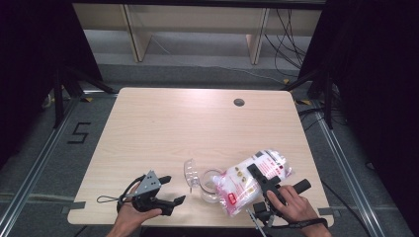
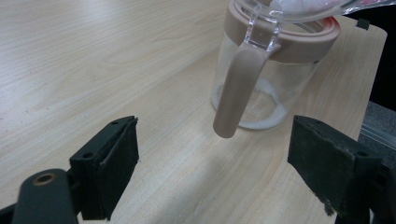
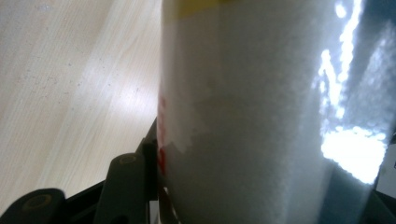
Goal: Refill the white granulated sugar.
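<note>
Near the table's front edge, at about 7 o'clock in the high view, the left gripper (image 1: 170, 190) rests low with its jaws spread wide and holding nothing, aimed at the jar (image 1: 211, 186). At 5 o'clock the right gripper (image 1: 258, 178) is clamped on the bag (image 1: 249, 178), which lies tipped with its mouth over the jar's rim. The jar stands just right of centre near the front edge, its clear lid (image 1: 190, 173) lying just beside it at 11 o'clock. In the left gripper view the jar (image 2: 261, 74) holds a thin layer of white grains at its bottom; the bag is full of the same. Nothing steadies the jar, so I judge that the bag's weight on the rim could tip it, or a steep tilt could spill grains onto the table (image 1: 188, 123).
</note>
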The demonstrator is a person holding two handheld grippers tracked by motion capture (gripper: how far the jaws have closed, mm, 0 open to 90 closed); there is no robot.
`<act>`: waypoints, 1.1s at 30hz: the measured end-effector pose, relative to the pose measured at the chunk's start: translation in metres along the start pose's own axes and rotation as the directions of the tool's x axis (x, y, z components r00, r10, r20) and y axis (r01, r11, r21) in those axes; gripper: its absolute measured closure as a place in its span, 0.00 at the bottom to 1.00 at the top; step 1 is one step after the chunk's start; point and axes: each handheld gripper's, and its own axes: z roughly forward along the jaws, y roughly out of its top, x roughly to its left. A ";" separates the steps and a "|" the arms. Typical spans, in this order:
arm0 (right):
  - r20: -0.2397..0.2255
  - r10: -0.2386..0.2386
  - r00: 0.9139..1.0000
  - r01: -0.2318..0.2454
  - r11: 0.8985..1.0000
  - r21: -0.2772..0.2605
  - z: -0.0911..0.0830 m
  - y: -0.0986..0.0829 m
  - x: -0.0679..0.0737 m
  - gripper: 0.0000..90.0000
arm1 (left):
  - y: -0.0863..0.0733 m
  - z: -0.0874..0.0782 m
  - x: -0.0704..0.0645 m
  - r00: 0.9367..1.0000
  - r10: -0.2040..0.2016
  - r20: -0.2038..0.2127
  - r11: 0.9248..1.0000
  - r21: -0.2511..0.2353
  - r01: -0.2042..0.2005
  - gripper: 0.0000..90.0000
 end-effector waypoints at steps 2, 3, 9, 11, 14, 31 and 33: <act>-0.004 0.003 1.000 -0.003 1.000 0.004 0.000 0.000 0.001 0.57 | 0.000 0.000 0.000 1.000 0.000 0.003 1.000 -0.003 0.000 0.18; 0.000 0.006 1.000 -0.006 1.000 0.009 0.000 0.000 0.001 0.57 | 0.000 0.000 -0.001 1.000 -0.004 -0.005 1.000 -0.005 0.004 0.18; -0.018 0.005 1.000 -0.005 1.000 0.019 -0.001 0.000 0.000 0.57 | 0.000 0.000 -0.001 1.000 -0.001 0.001 1.000 -0.006 0.001 0.18; 0.000 -0.002 1.000 0.002 1.000 -0.001 0.000 0.000 0.001 0.57 | 0.000 0.000 -0.001 1.000 0.000 0.002 1.000 -0.006 0.000 0.18; 0.000 0.007 1.000 -0.007 1.000 0.003 -0.001 0.000 0.002 0.57 | 0.000 0.000 -0.001 1.000 -0.001 0.002 1.000 -0.007 0.001 0.18; -0.005 -0.030 1.000 0.030 1.000 -0.004 -0.001 0.001 -0.002 0.58 | 0.001 0.000 -0.001 1.000 0.005 -0.002 1.000 -0.005 -0.005 0.18; -0.005 -0.032 0.999 0.032 0.999 -0.004 -0.001 0.001 -0.002 0.58 | 0.001 0.000 -0.001 1.000 0.005 -0.002 1.000 -0.005 -0.005 0.18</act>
